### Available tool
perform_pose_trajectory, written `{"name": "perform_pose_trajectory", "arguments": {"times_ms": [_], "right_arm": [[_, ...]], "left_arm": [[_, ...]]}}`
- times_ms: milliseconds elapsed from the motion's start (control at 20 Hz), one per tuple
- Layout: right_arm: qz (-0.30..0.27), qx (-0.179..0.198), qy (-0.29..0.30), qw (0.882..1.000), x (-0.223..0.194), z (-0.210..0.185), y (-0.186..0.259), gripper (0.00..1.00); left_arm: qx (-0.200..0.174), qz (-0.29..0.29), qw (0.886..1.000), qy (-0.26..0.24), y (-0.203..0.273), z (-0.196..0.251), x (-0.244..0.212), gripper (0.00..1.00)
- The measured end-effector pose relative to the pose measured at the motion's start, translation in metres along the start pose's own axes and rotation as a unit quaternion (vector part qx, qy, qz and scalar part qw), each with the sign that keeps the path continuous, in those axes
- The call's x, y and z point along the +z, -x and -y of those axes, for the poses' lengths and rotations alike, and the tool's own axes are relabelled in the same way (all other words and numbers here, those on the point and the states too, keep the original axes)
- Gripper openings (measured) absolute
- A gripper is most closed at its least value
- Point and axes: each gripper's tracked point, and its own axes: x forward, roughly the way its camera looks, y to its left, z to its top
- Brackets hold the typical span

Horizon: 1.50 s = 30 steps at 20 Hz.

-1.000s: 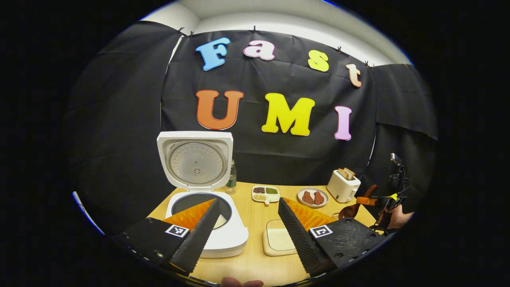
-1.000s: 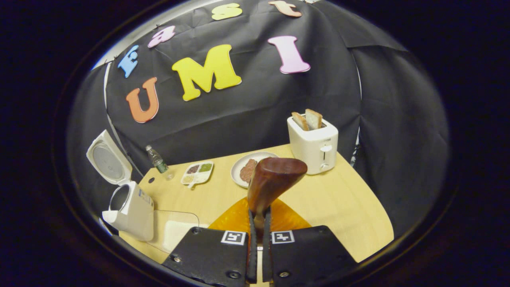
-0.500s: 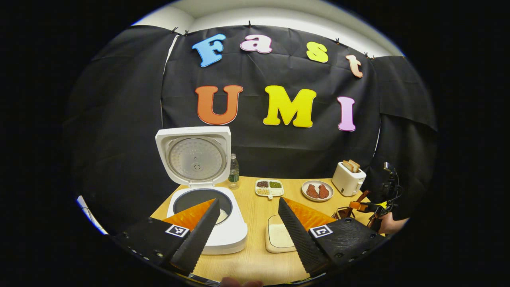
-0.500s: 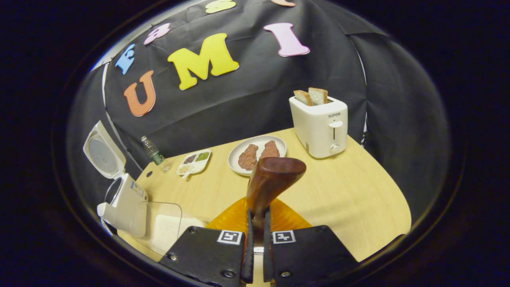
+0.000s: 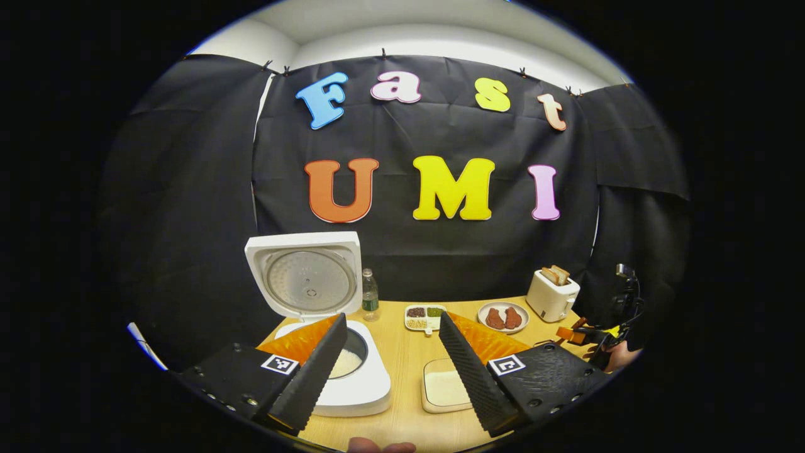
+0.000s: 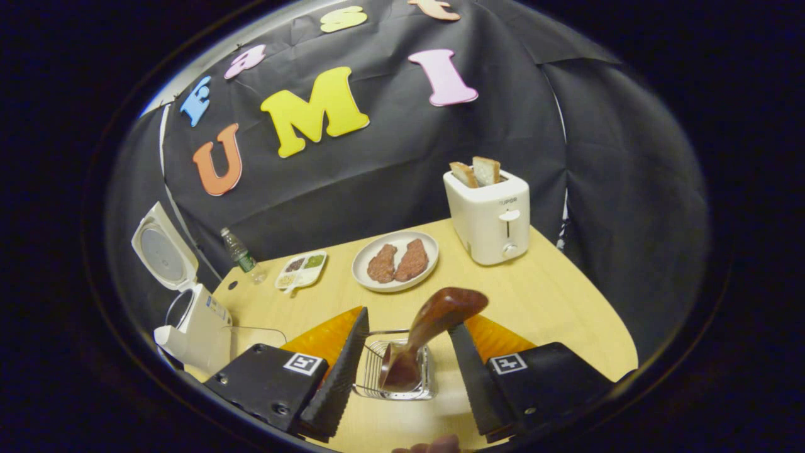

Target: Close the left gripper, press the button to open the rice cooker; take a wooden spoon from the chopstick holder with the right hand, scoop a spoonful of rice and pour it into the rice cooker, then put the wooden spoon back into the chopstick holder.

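Left gripper view: the left gripper point(image 5: 392, 362) hangs with jaws spread wide, empty, above the near edge of a pale wooden table point(image 5: 402, 352) backed by black cloth. The rice cooker point(image 5: 327, 327) stands at the left edge, lid upright, rice in its pot. A shallow rice dish point(image 5: 445, 390) lies near the front edge, partly behind one finger.

Right gripper view: the right gripper point(image 6: 405, 368) is released, fingers apart either side of the wire chopstick holder point(image 6: 395, 371) at the near edge. The wooden spoon point(image 6: 427, 330) stands tilted in it, bowl up; its lower end is hard to make out. A toaster point(image 6: 487, 217) sits at the far right corner.
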Motion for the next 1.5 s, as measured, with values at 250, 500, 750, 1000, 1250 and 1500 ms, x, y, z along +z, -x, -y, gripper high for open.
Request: {"name": "perform_pose_trajectory", "arguments": {"times_ms": [250, 500, 750, 1000, 1250, 1500], "right_arm": [[0.057, -0.014, -0.005, 0.998, 0.060, 0.004, 0.043, 0.90], [0.108, 0.023, -0.005, 0.994, 0.118, -0.037, 0.094, 0.94], [0.130, 0.065, -0.007, 0.989, 0.144, -0.086, 0.135, 1.00], [0.124, 0.049, 0.030, 0.991, 0.140, -0.101, 0.161, 1.00], [0.102, 0.028, 0.017, 0.994, 0.132, -0.105, 0.163, 1.00], [0.084, 0.038, -0.018, 0.996, 0.118, -0.116, 0.157, 1.00]], "left_arm": [[0.018, 0.053, 0.998, -0.018, -0.014, -0.030, 0.064, 0.95], [0.061, 0.085, 0.994, -0.036, -0.046, -0.084, 0.136, 0.94], [0.067, 0.086, 0.993, -0.048, -0.117, -0.123, 0.176, 0.84], [0.093, -0.007, 0.995, -0.022, -0.199, -0.179, 0.131, 0.95], [0.078, -0.130, 0.988, 0.019, -0.252, -0.206, 0.071, 0.96], [0.069, -0.200, 0.976, 0.048, -0.256, -0.207, 0.036, 0.95]]}}
